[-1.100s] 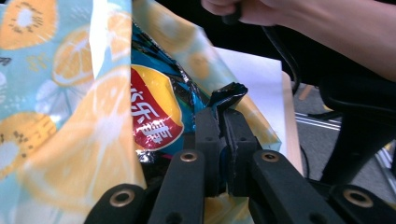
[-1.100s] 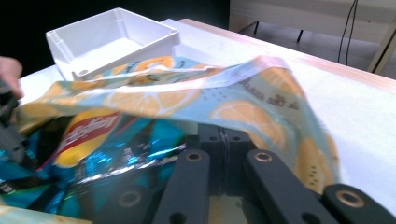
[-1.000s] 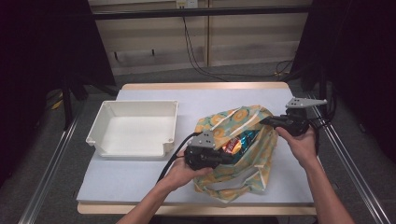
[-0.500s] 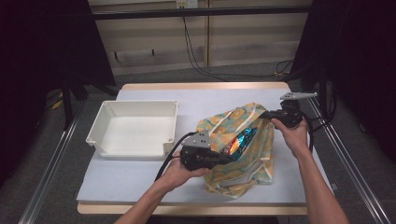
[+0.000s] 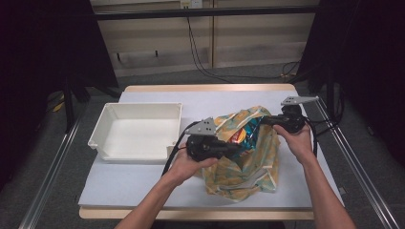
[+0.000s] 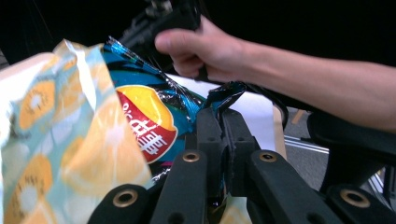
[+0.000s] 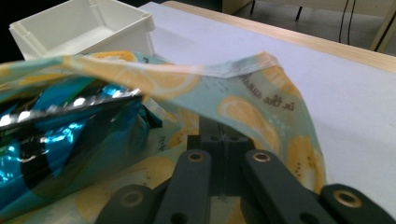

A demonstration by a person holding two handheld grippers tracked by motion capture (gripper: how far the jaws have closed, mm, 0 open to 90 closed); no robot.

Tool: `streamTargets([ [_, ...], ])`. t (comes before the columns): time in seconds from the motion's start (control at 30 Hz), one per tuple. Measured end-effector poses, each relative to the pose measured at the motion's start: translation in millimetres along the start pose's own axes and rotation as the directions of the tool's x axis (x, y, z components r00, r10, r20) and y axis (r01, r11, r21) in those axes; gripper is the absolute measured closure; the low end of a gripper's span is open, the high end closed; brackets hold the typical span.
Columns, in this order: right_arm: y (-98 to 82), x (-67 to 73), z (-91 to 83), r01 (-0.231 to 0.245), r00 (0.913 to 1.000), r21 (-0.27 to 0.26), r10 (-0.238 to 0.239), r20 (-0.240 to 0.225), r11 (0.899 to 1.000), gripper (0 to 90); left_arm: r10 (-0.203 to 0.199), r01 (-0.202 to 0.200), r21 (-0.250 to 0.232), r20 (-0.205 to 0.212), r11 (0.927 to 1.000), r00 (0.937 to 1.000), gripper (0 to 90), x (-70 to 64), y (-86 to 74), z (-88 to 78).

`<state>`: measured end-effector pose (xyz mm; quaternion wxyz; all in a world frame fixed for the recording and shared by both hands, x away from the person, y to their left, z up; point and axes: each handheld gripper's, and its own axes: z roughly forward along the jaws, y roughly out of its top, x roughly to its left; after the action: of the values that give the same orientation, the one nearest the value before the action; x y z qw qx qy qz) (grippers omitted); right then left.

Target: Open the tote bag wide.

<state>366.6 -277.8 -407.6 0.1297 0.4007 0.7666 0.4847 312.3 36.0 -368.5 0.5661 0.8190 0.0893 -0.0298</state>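
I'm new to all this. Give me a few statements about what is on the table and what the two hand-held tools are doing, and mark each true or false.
1. The left gripper has its jaws shut on the edge of a blue chip bag. True.
2. The chip bag lies inside the white bin. False: it sits in the mouth of the lemon-print bag, beside the bin.
3. The right gripper pinches the fabric of the lemon-print bag. True.
4. The white bin holds several items. False: its inside looks bare.
5. The lemon-print bag lies left of the bin in the high view. False: it lies to the right.
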Motion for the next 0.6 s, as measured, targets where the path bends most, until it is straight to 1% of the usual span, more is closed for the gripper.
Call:
streamTargets([
  [0.07, -0.1, 0.7, 1.3, 0.008, 1.0000, 0.003, -0.008, -0.006, 1.000, 90.0, -0.003, 0.003, -0.012, -0.003, 0.9999, 1.0000, 87.5, 0.1, 6.0, 0.0],
  [0.1, -0.4, 0.6, 1.9, 0.007, 1.0000, 0.002, -0.007, -0.007, 1.000, 90.0, 0.006, -0.006, -0.016, 0.003, 0.9999, 1.0000, 87.5, 0.9, 7.5, -0.5],
  [0.13, -0.5, 0.5, 2.1, 0.005, 1.0000, 0.003, -0.005, -0.008, 1.000, 90.0, 0.003, -0.004, -0.024, -0.005, 0.9997, 1.0000, 87.5, 0.4, 9.6, -1.4],
  [0.17, -0.7, 0.5, 2.3, 0.000, 0.9999, 0.003, 0.000, -0.010, 1.000, 90.0, -0.002, 0.002, -0.038, 0.006, 0.9993, 1.0000, 87.5, 0.8, 11.4, -2.0],
  [0.2, -0.7, 0.3, 2.8, 0.001, 1.0000, 0.003, -0.001, -0.007, 1.000, 90.0, 0.003, -0.003, -0.038, -0.003, 0.9993, 1.0000, 87.5, 0.8, 14.5, -4.2],
  [0.27, -1.1, -0.4, 3.5, -0.001, 1.0000, 0.005, 0.001, -0.001, 1.000, 90.0, -0.002, 0.002, -0.062, -0.005, 0.9981, 1.0000, 87.5, 0.3, 18.7, -6.5],
  [0.33, -2.1, -1.2, 3.3, 0.002, 0.9996, -0.003, -0.001, 0.030, 1.000, 90.0, -0.006, 0.005, -0.077, -0.006, 0.9970, 1.0000, 87.5, 1.1, 22.5, -9.5],
  [0.37, -2.4, -2.1, 3.3, 0.000, 0.9996, -0.010, 0.001, 0.029, 1.000, 90.0, -0.011, 0.011, -0.091, -0.003, 0.9958, 0.9999, 87.5, 0.7, 23.7, -9.6],
  [0.4, -2.5, -2.3, 3.4, -0.003, 0.9995, -0.011, 0.004, 0.030, 1.000, 90.0, -0.011, 0.010, -0.094, -0.009, 0.9955, 0.9999, 87.5, 0.5, 26.3, -10.6],
  [0.43, -2.4, -1.8, 4.1, -0.005, 0.9996, -0.013, 0.005, 0.029, 1.000, 90.0, -0.012, 0.011, -0.104, -0.003, 0.9946, 0.9999, 87.6, 0.8, 27.6, -10.4],
  [0.47, -2.5, -1.3, 4.8, 0.002, 0.9996, -0.010, -0.002, 0.028, 1.000, 90.0, -0.003, 0.002, -0.095, -0.014, 0.9955, 0.9999, 87.5, 1.5, 29.9, -11.2],
  [0.5, -2.6, -0.2, 5.7, 0.009, 0.9996, -0.008, -0.009, 0.026, 1.000, 90.0, -0.002, 0.000, -0.097, -0.016, 0.9952, 0.9999, 87.5, 2.4, 31.7, -11.1],
  [0.57, -2.3, 3.0, 7.0, 0.017, 0.9998, -0.012, -0.016, 0.011, 1.000, 90.0, -0.008, 0.006, -0.105, -0.019, 0.9945, 0.9998, 87.6, 5.4, 35.0, -10.8],
  [0.6, -2.0, 4.2, 7.5, 0.018, 0.9998, -0.016, -0.018, 0.006, 1.000, 90.0, -0.012, 0.009, -0.098, -0.034, 0.9952, 0.9994, 87.6, 6.9, 37.0, -11.0],
])
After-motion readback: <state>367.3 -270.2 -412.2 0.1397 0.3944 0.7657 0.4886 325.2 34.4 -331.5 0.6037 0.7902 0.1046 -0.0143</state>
